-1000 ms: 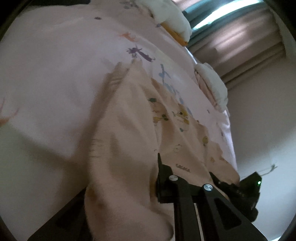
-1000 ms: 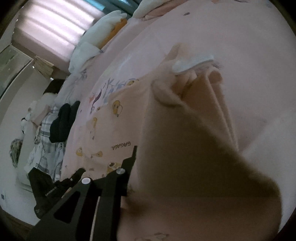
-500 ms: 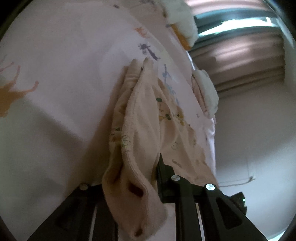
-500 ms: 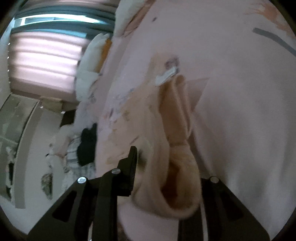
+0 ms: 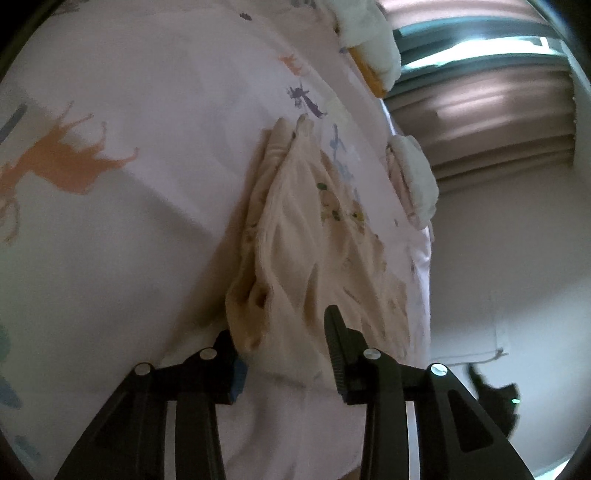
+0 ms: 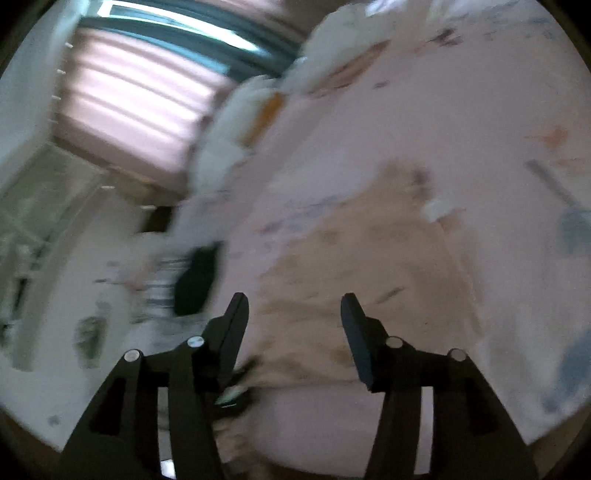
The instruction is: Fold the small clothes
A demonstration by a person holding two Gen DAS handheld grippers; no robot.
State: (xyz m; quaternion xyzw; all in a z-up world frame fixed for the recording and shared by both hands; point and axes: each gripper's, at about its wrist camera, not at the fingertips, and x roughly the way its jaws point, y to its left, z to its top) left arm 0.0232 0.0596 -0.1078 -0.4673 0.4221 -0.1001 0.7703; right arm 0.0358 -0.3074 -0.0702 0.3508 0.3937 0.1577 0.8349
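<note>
Pale pink bedsheet [image 5: 155,229] printed with small animals covers a bed, with a curtained window [image 5: 491,92] beyond it. On the sheet lies a peach garment [image 5: 314,251], folded lengthwise. Just short of its near edge, the left gripper [image 5: 282,341] stands wide apart, gripping nothing. The right gripper [image 6: 293,314], equally wide, hovers over the same garment, blurred.

One peach garment [image 5: 314,236] on one bedsheet [image 5: 129,92], two white pillows [image 5: 373,33], two grippers [image 5: 282,343].
</note>
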